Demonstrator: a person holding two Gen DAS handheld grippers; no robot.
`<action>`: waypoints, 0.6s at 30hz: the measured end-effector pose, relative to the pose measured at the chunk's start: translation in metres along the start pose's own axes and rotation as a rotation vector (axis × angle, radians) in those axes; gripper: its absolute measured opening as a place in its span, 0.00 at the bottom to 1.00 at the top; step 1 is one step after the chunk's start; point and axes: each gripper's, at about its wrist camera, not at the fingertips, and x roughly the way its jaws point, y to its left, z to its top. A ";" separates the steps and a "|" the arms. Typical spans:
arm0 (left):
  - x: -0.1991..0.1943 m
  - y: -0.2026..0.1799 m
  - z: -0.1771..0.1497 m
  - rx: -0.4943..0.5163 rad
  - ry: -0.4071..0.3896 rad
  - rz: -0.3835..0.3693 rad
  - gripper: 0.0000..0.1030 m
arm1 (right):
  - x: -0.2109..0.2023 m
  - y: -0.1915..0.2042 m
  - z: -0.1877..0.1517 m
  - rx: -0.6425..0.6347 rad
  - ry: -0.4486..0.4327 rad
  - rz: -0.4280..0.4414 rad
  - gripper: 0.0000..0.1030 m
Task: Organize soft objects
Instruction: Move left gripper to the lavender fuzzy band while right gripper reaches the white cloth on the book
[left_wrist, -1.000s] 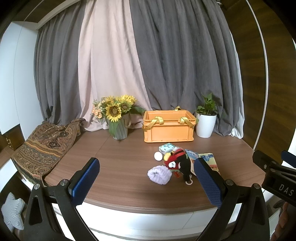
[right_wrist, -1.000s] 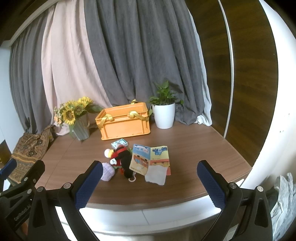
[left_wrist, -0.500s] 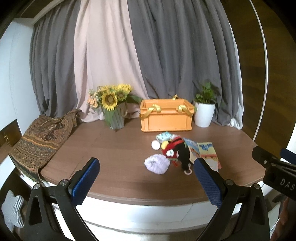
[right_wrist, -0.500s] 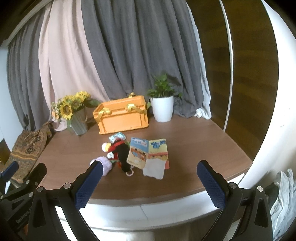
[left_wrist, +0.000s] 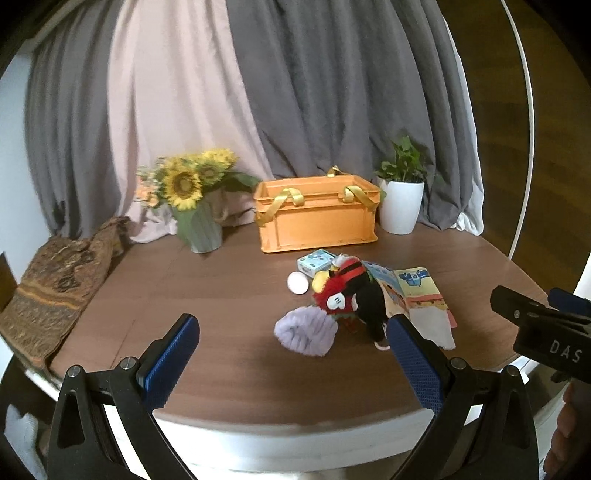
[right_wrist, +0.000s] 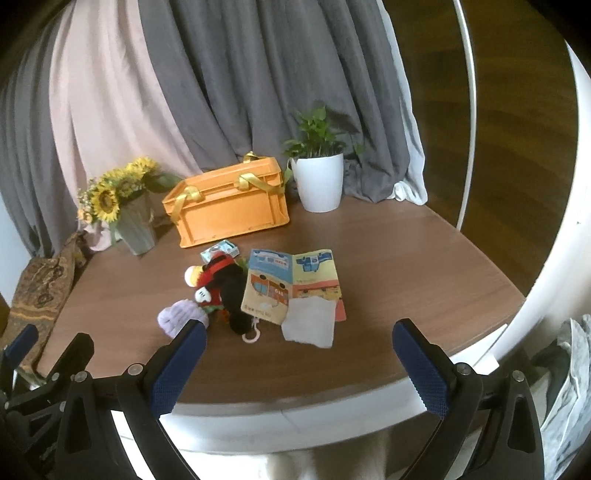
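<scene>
Both my claws are hanging just off the front edge of the bench (left_wrist: 221, 302), nothing in either one. Left claw (left_wrist: 291, 354) is spread wide, right claw (right_wrist: 299, 363) same deal.

The soft stuff sits in a little pile mid-bench: a purple hat (left_wrist: 306, 330) nearest me, touching a red and black plush (left_wrist: 354, 295), with a cloth book (right_wrist: 291, 280) lying open just to its right and a white cloth (right_wrist: 310, 325) over the book's front edge. A small white ball (left_wrist: 297, 283) and a blue box (left_wrist: 316, 260) sit just behind the plush. The orange crate (left_wrist: 317, 216) stands behind all that, between sunflowers (left_wrist: 184, 181) and a potted plant (left_wrist: 400, 199).
</scene>
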 end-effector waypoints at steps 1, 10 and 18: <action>0.010 0.000 0.003 0.008 0.010 -0.006 1.00 | 0.009 0.001 0.004 0.006 0.009 -0.003 0.99; 0.100 0.006 0.016 0.082 0.111 -0.084 0.96 | 0.086 0.015 0.025 0.036 0.073 -0.086 0.95; 0.158 0.006 0.004 0.142 0.197 -0.154 0.90 | 0.141 0.017 0.014 0.100 0.146 -0.176 0.89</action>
